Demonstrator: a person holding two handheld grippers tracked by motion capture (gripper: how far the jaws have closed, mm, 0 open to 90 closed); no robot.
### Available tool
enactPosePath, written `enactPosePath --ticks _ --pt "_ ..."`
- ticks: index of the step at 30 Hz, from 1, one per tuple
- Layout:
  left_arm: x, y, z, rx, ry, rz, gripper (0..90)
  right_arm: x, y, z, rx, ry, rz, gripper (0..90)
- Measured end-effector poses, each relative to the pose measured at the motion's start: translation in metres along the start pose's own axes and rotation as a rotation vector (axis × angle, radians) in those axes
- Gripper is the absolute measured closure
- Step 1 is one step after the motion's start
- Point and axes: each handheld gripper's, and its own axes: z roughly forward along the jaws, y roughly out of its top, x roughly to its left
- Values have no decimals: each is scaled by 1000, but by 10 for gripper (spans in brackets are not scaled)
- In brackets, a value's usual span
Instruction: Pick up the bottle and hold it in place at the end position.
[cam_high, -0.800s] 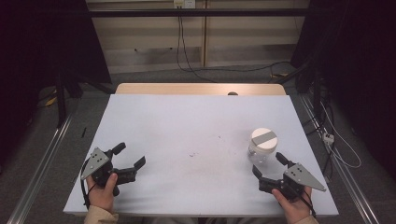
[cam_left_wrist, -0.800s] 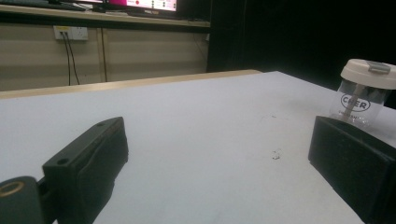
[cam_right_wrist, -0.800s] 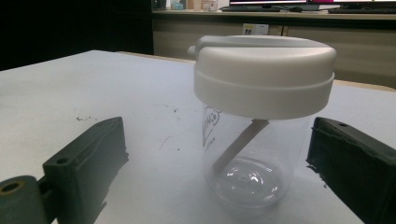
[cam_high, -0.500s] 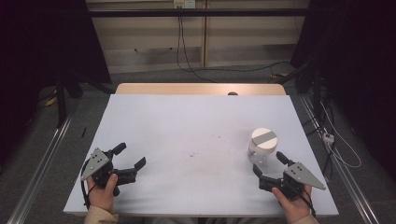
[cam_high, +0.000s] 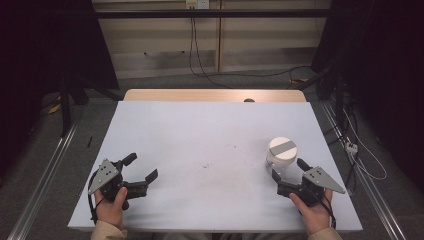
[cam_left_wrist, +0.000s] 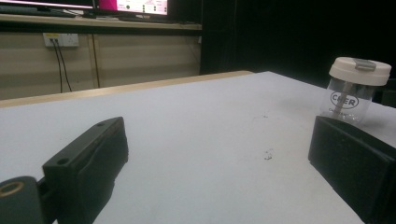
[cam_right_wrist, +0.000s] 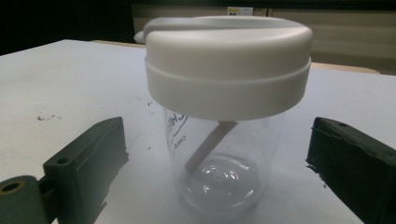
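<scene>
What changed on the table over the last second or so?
Nothing visible. The left gripper rests open near the table's front left edge, the right gripper sits open just short of the lidded clear cup, not gripping it, and the cup stands upright in the same spot.

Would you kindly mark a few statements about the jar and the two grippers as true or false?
1. The jar stands upright on the table. True.
2. The jar's lid is off and lies beside it. False: the white lid sits on the jar.
3. The right gripper is clamped on the jar. False: its jaws stand open on either side of the jar, apart from the glass.
4. The left gripper holds nothing. True: its jaws are open over bare table.
5. The jar is packed with coins. False: it is clear, with a pale stick leaning inside.
</scene>
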Motion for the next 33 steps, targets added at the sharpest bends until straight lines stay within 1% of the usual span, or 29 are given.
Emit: enactPosePath --ticks 4,11,16,17,22,24,28,29,31,33 --pt "0 0 0 0 1 -1 45 -1 1 5 11 3 5 43" --pt "0 -1 1 8 -1 4 46 0 5 17 46 -17 6 46" --pt "-1 -1 2 8 -5 5 46 -2 7 26 58 -33 19 54" --pt "-1 -1 2 8 -4 4 46 -2 8 28 59 -30 26 56" --pt "-1 -1 2 9 -8 7 46 -3 10 37 71 -43 27 81" --pt "-1 -1 2 9 -9 6 46 -4 11 40 69 -35 35 89" --pt "-1 -1 2 10 -9 6 46 -4 11 43 82 -14 28 169" --pt "-1 -1 2 11 -9 6 46 -3 12 43 77 -21 21 175" --pt "-1 -1 2 10 -10 10 46 -2 13 43 85 -18 5 179" --pt "-1 -1 2 9 -10 10 46 -3 14 43 96 -12 7 181"
